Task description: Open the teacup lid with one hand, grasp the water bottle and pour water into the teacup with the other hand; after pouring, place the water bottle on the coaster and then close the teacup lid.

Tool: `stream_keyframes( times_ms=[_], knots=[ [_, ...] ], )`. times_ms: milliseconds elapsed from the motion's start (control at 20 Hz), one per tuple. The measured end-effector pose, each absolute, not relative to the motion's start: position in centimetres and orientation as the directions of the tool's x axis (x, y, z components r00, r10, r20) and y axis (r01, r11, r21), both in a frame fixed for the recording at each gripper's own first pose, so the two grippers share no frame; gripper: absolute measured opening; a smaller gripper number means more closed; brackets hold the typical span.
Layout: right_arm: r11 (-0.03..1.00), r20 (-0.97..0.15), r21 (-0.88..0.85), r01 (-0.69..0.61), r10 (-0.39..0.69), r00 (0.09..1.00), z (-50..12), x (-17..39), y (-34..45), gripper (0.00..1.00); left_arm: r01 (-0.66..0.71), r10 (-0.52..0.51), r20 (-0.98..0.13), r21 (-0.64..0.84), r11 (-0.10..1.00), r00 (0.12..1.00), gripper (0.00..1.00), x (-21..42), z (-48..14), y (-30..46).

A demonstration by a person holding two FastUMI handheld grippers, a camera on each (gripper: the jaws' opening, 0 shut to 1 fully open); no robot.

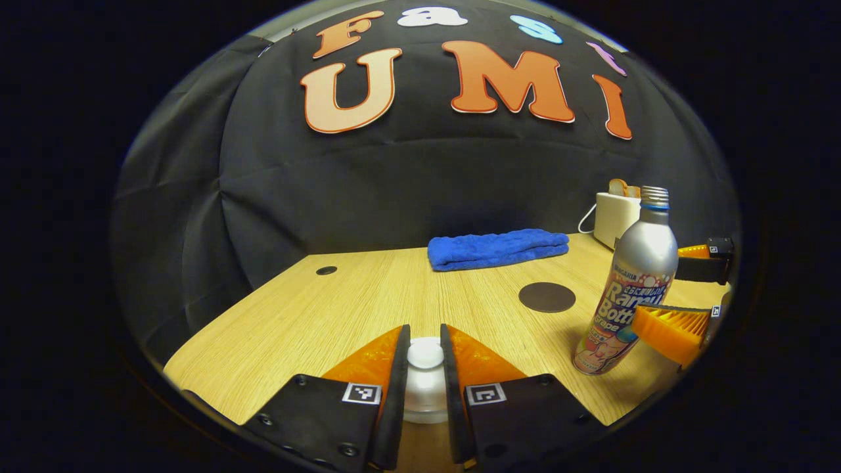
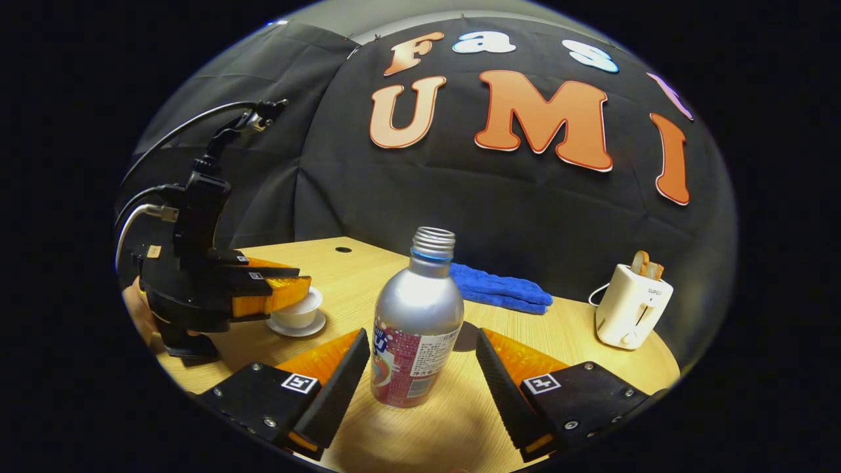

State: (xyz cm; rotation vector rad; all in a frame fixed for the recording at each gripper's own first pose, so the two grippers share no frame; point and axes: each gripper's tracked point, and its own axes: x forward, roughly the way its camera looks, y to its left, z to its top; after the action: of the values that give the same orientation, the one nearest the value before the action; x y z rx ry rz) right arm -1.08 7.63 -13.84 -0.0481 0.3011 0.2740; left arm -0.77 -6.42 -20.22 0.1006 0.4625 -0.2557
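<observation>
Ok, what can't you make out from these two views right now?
- Whether the lid sits on the teacup: jaws of the left gripper cover the rim in the left gripper view, and the cup's top in the right gripper view.
- Water level: the bottle is opaque.
- Coaster: mostly behind the bottle, right gripper view.

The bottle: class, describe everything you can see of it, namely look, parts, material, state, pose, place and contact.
The bottle looks like silver metal, with a threaded neck, a blue ring beneath it and a printed label round its lower half. It has no cap. It stands upright on the wooden table, between the fingers of the open right hand-held gripper, which do not yet touch it.
</observation>
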Motion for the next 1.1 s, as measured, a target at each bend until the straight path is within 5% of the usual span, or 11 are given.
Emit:
stream_keyframes(
  times_ms=[500,750,1100],
  knots=[
    [0.958,-0.403,0.049,-0.282,0.277,0.872,-17.0,-0.2,9.1,0.96,0.196,-0.162,-0.369,0.057,0.979,0.915,0.33,-0.1,-17.3,-4.0],
    [0.957,-0.445,0.079,-0.279,0.284,0.849,-17.0,0.4,9.7,0.82,0.161,-0.135,-0.359,0.043,0.986,0.923,0.33,-0.2,-16.8,-1.6],
    [0.941,-0.456,-0.135,-0.311,0.220,0.862,-15.6,1.5,9.5,0.81,0.099,-0.071,-0.357,0.061,0.993,0.931,0.33,-0.6,-16.7,2.6]
  ],
)
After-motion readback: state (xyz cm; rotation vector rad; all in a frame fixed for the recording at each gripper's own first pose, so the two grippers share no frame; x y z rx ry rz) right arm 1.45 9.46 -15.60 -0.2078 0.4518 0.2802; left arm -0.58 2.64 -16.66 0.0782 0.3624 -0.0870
